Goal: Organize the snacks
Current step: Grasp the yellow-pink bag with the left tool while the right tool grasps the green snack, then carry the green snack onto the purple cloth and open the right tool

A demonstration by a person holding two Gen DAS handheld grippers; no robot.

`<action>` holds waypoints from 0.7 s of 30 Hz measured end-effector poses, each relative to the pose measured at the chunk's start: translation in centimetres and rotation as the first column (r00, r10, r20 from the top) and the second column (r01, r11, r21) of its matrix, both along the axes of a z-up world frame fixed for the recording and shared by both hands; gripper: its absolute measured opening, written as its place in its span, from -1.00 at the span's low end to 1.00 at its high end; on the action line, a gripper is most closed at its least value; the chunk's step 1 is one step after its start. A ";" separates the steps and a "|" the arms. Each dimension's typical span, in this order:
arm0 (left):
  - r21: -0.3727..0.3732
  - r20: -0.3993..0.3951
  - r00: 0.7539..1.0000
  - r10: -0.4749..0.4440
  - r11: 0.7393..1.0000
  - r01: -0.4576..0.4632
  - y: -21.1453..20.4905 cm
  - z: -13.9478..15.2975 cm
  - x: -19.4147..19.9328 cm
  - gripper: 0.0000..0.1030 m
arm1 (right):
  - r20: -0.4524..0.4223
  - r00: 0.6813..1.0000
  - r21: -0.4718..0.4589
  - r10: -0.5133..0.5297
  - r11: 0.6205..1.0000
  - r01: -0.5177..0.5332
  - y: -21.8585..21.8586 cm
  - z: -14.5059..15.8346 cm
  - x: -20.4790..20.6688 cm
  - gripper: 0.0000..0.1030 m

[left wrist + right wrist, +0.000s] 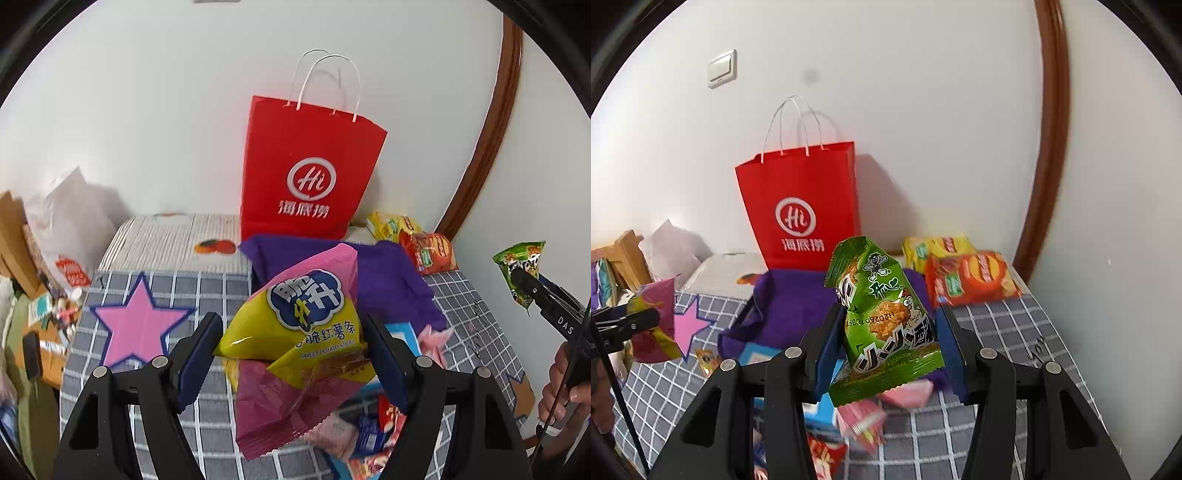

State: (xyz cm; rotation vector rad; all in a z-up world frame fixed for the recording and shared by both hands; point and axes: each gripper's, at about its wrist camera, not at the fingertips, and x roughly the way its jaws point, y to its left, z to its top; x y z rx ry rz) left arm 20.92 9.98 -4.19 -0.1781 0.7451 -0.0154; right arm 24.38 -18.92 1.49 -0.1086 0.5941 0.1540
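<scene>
Snacks held: left jaws grip pink-yellow bag [295,332], right jaws green packet [882,321]

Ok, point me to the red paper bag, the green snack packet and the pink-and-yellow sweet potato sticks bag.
red paper bag [310,173]: left wrist view, front panel at the white logo.
green snack packet [882,317]: right wrist view, printed front, mid-packet.
sweet potato sticks bag [303,306]: left wrist view, blue cloud label.

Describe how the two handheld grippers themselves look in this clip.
Both are alike: the left gripper and right gripper have matte black, triangular cut-out linkage arms with silver round pivot pins and flat dark-blue pads. From the left wrist view, the right gripper's black body carries white "DAS" lettering, and a thin black cable runs beside it.
</scene>
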 end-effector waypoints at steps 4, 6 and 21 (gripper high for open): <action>0.019 0.014 1.000 -0.012 1.000 0.011 -0.6 1.1 2.6 0.47 | -0.007 0.999 0.013 0.032 0.999 -0.032 1.3 0.8 2.3 -0.03; 0.030 0.023 1.000 -0.018 0.999 0.018 -0.9 1.3 3.9 0.47 | -0.004 0.999 0.007 0.046 0.999 -0.046 2.1 1.0 3.7 -0.03; -0.009 -0.014 1.000 -0.014 1.000 0.013 -0.9 -1.1 13.4 0.47 | -0.060 0.993 0.058 0.104 0.993 -0.101 5.9 -1.3 14.5 -0.03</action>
